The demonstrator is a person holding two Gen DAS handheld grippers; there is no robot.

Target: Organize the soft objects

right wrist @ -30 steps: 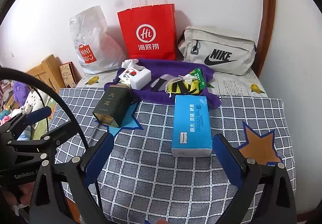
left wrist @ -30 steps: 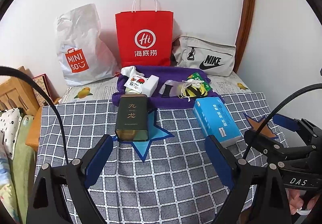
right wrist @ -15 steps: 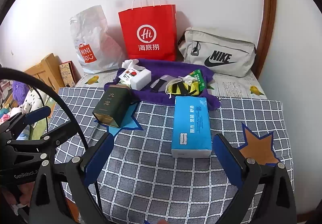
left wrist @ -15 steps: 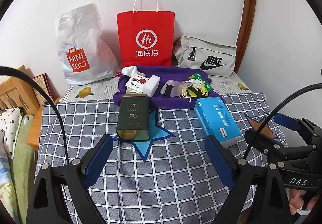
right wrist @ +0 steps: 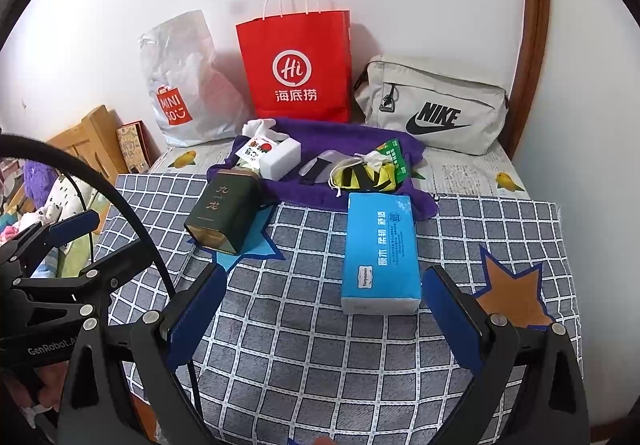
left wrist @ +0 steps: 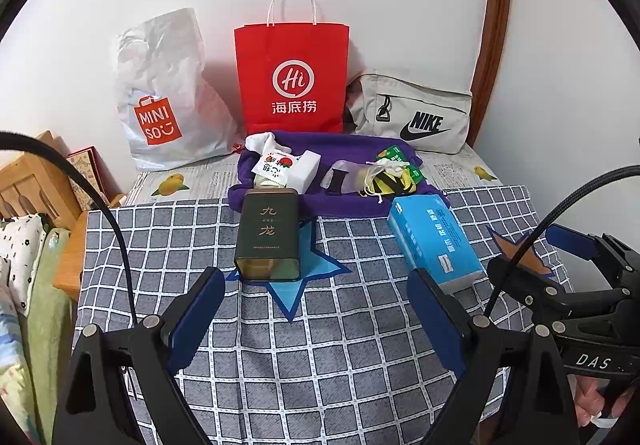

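A blue tissue pack [right wrist: 380,253] lies on the checked cloth [right wrist: 320,345], just ahead of my open, empty right gripper [right wrist: 324,309]; it also shows in the left wrist view [left wrist: 434,243]. A dark green tin [left wrist: 268,239] lies on a blue star patch, ahead of my open, empty left gripper [left wrist: 316,321]. Behind them a purple cloth [left wrist: 344,149] holds a white sock [left wrist: 260,143], a white box [left wrist: 306,175], a yellow-black pouch [left wrist: 390,181] and a green packet [left wrist: 396,155].
A MINISO plastic bag [left wrist: 160,93], a red paper bag [left wrist: 292,73] and a grey Nike bag [left wrist: 412,111] stand against the back wall. A wooden frame [left wrist: 36,181] and bedding lie at the left. The table's right edge is near a brown star patch [right wrist: 516,297].
Both grippers have crept slightly forward and stayed open. The objects on the table have not moved.
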